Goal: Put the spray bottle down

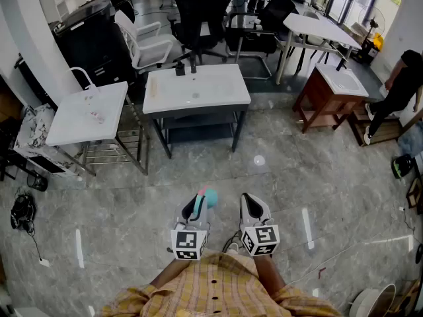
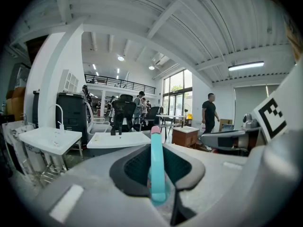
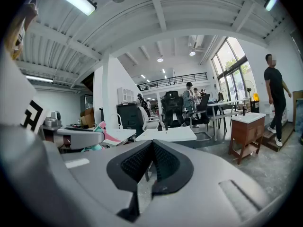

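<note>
The spray bottle [image 1: 210, 197] is teal with a pink tip and sticks out forward from my left gripper [image 1: 196, 201], which is shut on it. In the left gripper view the teal part of the bottle [image 2: 157, 167] stands upright between the two dark pads, its pink tip on top. My right gripper [image 1: 248, 201] is held beside the left one over the floor. Its pads [image 3: 142, 161] meet with nothing between them. The right gripper view also catches the left gripper's jaw with the bottle [image 3: 97, 145] at its left edge. Both grippers point slightly downward, close in front of the person's body.
Ahead stands a white basin-top table [image 1: 196, 88] on a dark frame, with a second white basin table [image 1: 89, 114] to its left. A wooden basin cabinet [image 1: 334, 91] and a standing person [image 1: 403, 84] are to the right. Office chairs [image 1: 201, 18] stand behind. Grey tiled floor [image 1: 218, 167] lies between.
</note>
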Demonstrator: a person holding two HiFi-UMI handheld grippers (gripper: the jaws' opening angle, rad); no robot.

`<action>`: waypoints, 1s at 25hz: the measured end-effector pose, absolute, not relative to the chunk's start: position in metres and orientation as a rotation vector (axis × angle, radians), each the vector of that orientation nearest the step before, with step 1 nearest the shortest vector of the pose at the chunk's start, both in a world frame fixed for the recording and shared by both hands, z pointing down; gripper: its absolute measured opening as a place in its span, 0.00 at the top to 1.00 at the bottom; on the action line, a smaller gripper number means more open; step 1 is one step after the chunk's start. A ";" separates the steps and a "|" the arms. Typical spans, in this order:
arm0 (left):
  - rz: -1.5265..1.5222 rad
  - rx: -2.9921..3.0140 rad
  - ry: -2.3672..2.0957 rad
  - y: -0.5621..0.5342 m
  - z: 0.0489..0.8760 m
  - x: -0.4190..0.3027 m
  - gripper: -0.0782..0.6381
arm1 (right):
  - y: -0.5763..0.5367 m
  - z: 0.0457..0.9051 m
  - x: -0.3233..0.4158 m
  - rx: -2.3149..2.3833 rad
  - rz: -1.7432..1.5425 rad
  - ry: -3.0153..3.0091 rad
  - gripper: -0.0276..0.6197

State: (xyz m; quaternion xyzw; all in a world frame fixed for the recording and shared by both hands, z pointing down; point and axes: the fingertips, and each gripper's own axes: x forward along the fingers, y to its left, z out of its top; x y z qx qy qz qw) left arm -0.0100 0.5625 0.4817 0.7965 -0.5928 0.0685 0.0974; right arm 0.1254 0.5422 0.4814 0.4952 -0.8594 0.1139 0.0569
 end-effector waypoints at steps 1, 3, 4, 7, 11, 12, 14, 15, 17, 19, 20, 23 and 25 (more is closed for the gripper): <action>0.202 2.362 -1.749 0.563 0.481 -0.015 0.79 | 0.543 0.480 0.120 1.507 0.345 -2.603 0.96; 0.197 2.367 -1.739 0.563 0.480 -0.026 0.79 | 0.543 0.479 0.109 1.515 0.340 -2.596 0.96; 0.192 2.369 -1.736 0.562 0.480 -0.032 0.79 | 0.543 0.478 0.103 1.518 0.334 -2.593 0.96; 0.171 2.380 -1.729 0.559 0.480 -0.046 0.79 | 0.540 0.474 0.090 1.540 0.307 -2.579 0.96; 0.143 2.401 -1.703 0.556 0.482 -0.066 0.79 | 0.540 0.468 0.074 1.595 0.303 -2.585 0.96; 0.139 2.401 -1.698 0.555 0.483 -0.070 0.79 | 0.541 0.468 0.070 1.602 0.308 -2.589 0.96; 0.138 2.403 -1.690 0.555 0.487 -0.076 0.79 | 0.541 0.469 0.064 1.607 0.311 -2.585 0.96; 0.139 2.404 -1.685 0.554 0.488 -0.079 0.79 | 0.540 0.470 0.061 1.609 0.312 -2.579 0.96; 0.144 2.405 -1.677 0.552 0.490 -0.083 0.79 | 0.536 0.470 0.057 1.612 0.313 -2.574 0.96; 0.153 2.404 -1.677 0.547 0.492 -0.089 0.79 | 0.530 0.469 0.051 1.616 0.312 -2.578 0.96; 0.153 2.406 -1.680 0.544 0.492 -0.092 0.79 | 0.527 0.469 0.048 1.617 0.308 -2.581 0.96; 0.139 2.408 -1.690 0.531 0.492 -0.100 0.79 | 0.515 0.469 0.041 1.612 0.292 -2.591 0.96; 0.129 2.405 -1.685 0.519 0.495 -0.103 0.79 | 0.503 0.471 0.038 1.609 0.290 -2.595 0.96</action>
